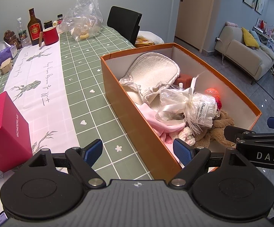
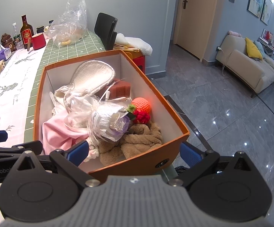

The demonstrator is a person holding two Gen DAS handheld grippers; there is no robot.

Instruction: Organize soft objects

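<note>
Both the left hand-held gripper [image 1: 138,152] and the right hand-held gripper [image 2: 135,151] hung released and empty at the lower frame edge, straddling the near walls of the orange box [image 2: 39,92] on the counter [image 1: 84,87]. The soft things already lay heaped inside; next, probably, a low, centred pinch on the brown towel [image 2: 142,138], avoiding the wrapped flower [image 2: 108,123] overlapping it.

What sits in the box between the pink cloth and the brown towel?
In the right wrist view, a plastic-wrapped fabric rose lies between the pink cloth and the brown towel, inside the orange box.
</note>
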